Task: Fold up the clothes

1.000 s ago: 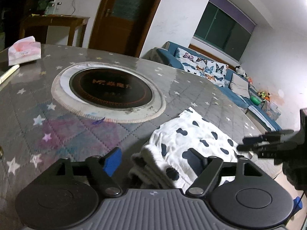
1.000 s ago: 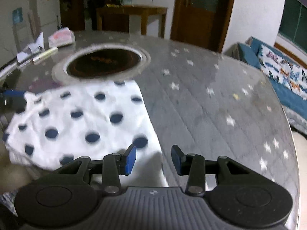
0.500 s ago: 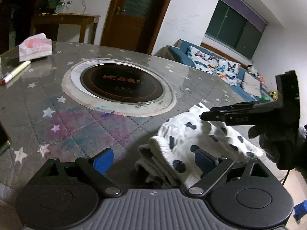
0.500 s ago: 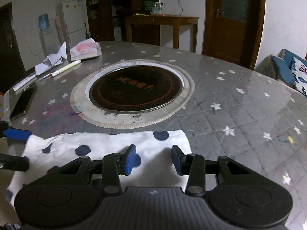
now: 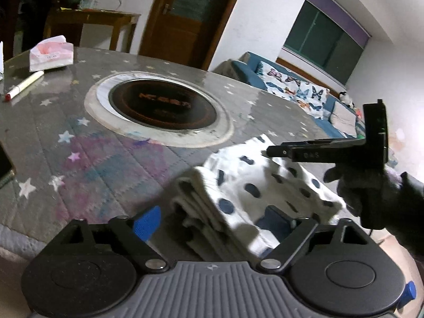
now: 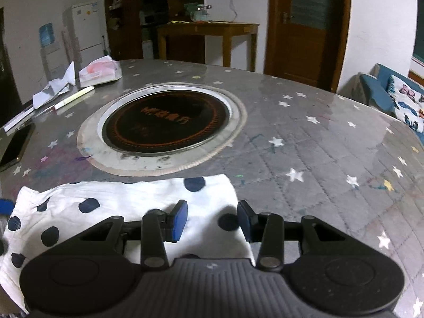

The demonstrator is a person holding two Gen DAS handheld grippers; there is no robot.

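A: Lying at the table's [image 6: 331, 164] near edge, the folded polka-dot garment [image 6: 111, 206] sits beneath the left gripper [image 5: 212, 221], jaws spread wide, and the right gripper [image 6: 212, 221], jaws apart.

B: The right gripper's side reads "0A5"; the cooktop's [image 6: 167, 122] orange lettering is illegible. The table's far right edge lies bare.

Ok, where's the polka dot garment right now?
The polka dot garment lies folded at the table's near edge, just in front of the round cooktop, under both wrist cameras.
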